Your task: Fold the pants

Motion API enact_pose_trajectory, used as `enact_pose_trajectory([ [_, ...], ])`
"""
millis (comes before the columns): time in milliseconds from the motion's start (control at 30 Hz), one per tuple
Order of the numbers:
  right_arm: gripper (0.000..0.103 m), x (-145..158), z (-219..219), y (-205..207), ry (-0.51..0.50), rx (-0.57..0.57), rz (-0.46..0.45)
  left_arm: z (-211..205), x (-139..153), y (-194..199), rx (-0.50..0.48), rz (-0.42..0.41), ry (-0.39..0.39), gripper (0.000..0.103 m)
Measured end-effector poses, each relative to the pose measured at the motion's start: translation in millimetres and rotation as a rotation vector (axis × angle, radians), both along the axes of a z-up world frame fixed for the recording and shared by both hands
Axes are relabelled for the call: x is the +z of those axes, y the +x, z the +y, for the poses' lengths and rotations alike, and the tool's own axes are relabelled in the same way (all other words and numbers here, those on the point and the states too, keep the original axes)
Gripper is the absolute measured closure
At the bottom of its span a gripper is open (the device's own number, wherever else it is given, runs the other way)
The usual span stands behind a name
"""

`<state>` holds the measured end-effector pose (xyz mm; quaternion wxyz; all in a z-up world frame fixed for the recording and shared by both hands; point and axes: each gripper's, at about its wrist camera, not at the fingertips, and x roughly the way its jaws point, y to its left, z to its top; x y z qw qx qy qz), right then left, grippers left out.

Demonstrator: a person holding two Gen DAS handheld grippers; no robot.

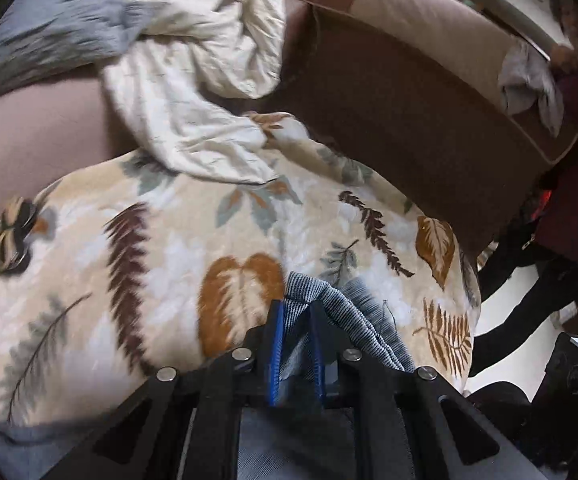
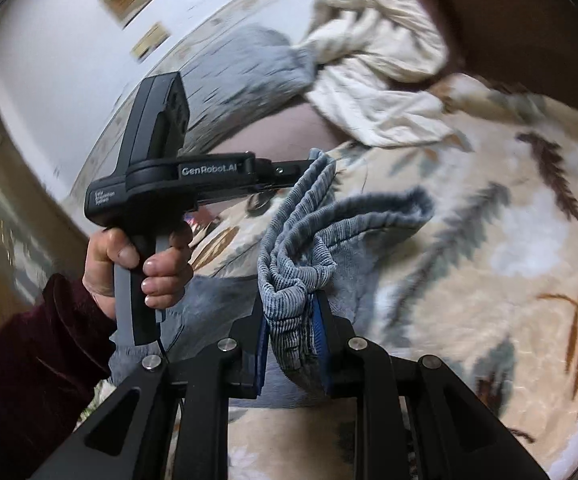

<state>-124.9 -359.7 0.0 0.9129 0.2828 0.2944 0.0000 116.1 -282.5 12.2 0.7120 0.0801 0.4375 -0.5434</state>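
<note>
The pants (image 2: 301, 240) are blue-grey ribbed fabric, bunched and lifted over a leaf-print blanket (image 2: 489, 260). My right gripper (image 2: 293, 320) is shut on a thick fold of the waistband. My left gripper (image 1: 295, 320) is shut on another part of the same pants (image 1: 353, 304), and it shows in the right wrist view (image 2: 313, 166) holding the fabric's far upper end. The pants hang stretched between the two grippers, the rest trailing down under them.
A cream garment (image 1: 193, 92) and a grey garment (image 1: 53, 28) lie crumpled at the far side of the bed. A brown cushioned headboard (image 1: 389, 112) rises to the right. A person in dark red (image 1: 577, 152) stands beyond the bed's right edge.
</note>
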Motion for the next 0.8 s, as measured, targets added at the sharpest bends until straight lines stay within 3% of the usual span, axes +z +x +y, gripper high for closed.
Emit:
enact_pose_trajectory([
  [233, 0.082, -12, 67, 27, -0.13, 0.156, 0.067, 100, -39, 22, 0.192, 0.055, 0.045, 0.09],
  [400, 0.078, -43, 122, 52, -0.216, 0.322, 0.181, 161, -80, 35, 0.365, 0.084, 0.142, 0.089],
  [467, 0.075, -55, 133, 59, -0.227, 0.345, 0.238, 186, -88, 36, 0.442, 0.104, 0.137, 0.089],
  [533, 0.065, -62, 136, 62, -0.215, 0.359, 0.273, 209, -88, 31, 0.517, 0.103, 0.105, 0.089],
  [600, 0.048, -56, 128, 60, -0.173, 0.363, 0.231, 227, -88, 23, 0.569, 0.117, 0.069, 0.088],
  [633, 0.045, -53, 123, 57, -0.148, 0.355, 0.206, 235, -88, 17, 0.582, 0.136, 0.053, 0.088],
  [767, 0.041, -47, 91, 55, -0.007, 0.285, 0.133, 237, -93, -2, 0.573, 0.241, 0.009, 0.086],
  [800, 0.041, -45, 85, 54, 0.026, 0.26, 0.127, 234, -94, -3, 0.572, 0.263, 0.007, 0.08],
])
